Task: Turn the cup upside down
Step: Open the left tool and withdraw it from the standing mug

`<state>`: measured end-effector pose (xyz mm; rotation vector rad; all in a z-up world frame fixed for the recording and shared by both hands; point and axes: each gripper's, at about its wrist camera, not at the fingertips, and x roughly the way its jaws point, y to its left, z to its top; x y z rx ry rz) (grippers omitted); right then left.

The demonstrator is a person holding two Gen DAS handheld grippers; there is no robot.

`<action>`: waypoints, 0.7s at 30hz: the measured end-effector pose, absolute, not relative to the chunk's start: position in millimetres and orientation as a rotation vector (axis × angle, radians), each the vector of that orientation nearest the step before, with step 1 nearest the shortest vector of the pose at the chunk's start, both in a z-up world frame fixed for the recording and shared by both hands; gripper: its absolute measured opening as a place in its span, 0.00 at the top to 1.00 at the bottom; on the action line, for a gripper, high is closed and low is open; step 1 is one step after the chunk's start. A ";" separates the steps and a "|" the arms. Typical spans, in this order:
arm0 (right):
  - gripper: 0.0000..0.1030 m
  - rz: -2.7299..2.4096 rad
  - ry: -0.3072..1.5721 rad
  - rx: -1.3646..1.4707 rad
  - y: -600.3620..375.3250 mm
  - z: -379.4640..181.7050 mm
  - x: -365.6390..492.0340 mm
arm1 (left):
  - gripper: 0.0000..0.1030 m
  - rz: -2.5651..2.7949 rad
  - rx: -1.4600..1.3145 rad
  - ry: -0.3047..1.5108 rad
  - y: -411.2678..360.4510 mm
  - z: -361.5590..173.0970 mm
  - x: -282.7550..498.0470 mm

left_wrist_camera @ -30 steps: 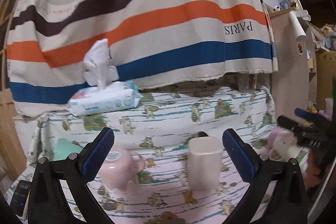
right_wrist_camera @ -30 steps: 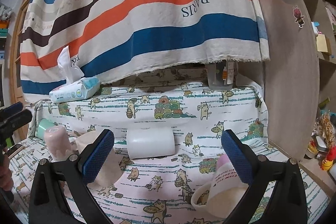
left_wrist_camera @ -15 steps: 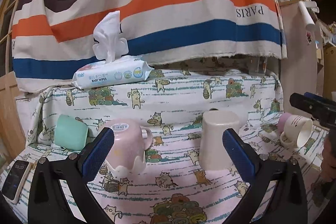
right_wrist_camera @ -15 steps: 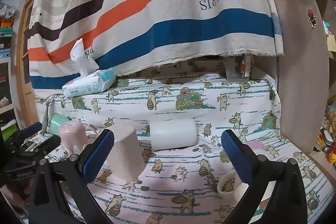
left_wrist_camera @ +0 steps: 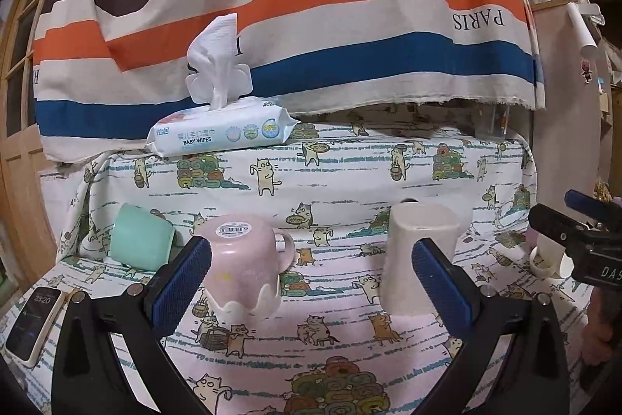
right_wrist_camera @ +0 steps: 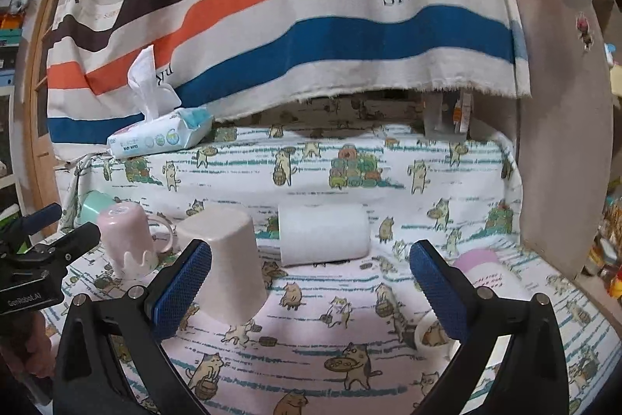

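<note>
Both tools are hanging wide open over the cat-print bench [right_wrist_camera: 318, 372] and gripping nothing. The left tool [left_wrist_camera: 311, 282] is facing two cups that are already standing mouth down: a pink mug [left_wrist_camera: 241, 263] with a barcode sticker on its base, just beside its left finger, and a beige cup [left_wrist_camera: 418, 255] partly behind its right finger.

The right tool [right_wrist_camera: 311, 282] is looking at the cups that seem to be left. A white cup [right_wrist_camera: 322, 234] is lying on its side in the middle, just right of the beige cup [right_wrist_camera: 225, 267], and which way its mouth is pointing cannot be told. A second one, a pink-based cup [right_wrist_camera: 458, 298], is lying at the near right with its rim partly hidden behind the right finger. A mint cup [left_wrist_camera: 140, 242] is also tipped over at the far left, beside a phone [left_wrist_camera: 33, 323]. A pack of baby wipes [left_wrist_camera: 221, 135] is sitting at the far edge, well clear.

The white cup looks like the likeliest next target. Doing it well probably means bringing the right tool forward until the pads are bracketing the cup's round body across its middle, closing gently so the smooth wall is not squirting out, lifting clear of the cloth, then rolling the wrist until the mouth is facing down. Keeping clear of the neighbouring beige cup matters, since a nudge could topple it.
</note>
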<state>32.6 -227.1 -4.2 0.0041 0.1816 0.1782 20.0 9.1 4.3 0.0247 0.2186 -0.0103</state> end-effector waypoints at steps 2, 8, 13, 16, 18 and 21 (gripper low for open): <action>0.00 0.174 0.190 -0.017 -223.2 -4.6 34.1 | 0.00 -0.013 0.023 0.219 9.1 4.4 19.7; 0.00 0.164 0.234 -0.041 -218.1 -8.2 41.0 | 0.00 -0.025 0.024 0.222 8.1 3.6 19.3; 0.00 0.160 0.230 -0.039 -218.9 -8.5 40.2 | 0.00 -0.017 0.017 0.232 9.4 1.8 18.1; 0.00 0.159 0.230 -0.037 -218.9 -8.6 40.7 | 0.00 -0.041 0.021 0.268 8.4 -1.1 19.4; 0.00 0.161 0.230 -0.038 -219.2 -8.5 40.5 | 0.00 -0.039 0.016 0.310 9.2 -3.8 26.5; 0.00 0.161 0.231 -0.039 -219.0 -8.6 40.4 | 0.00 -0.017 -0.007 0.310 14.1 -4.3 26.1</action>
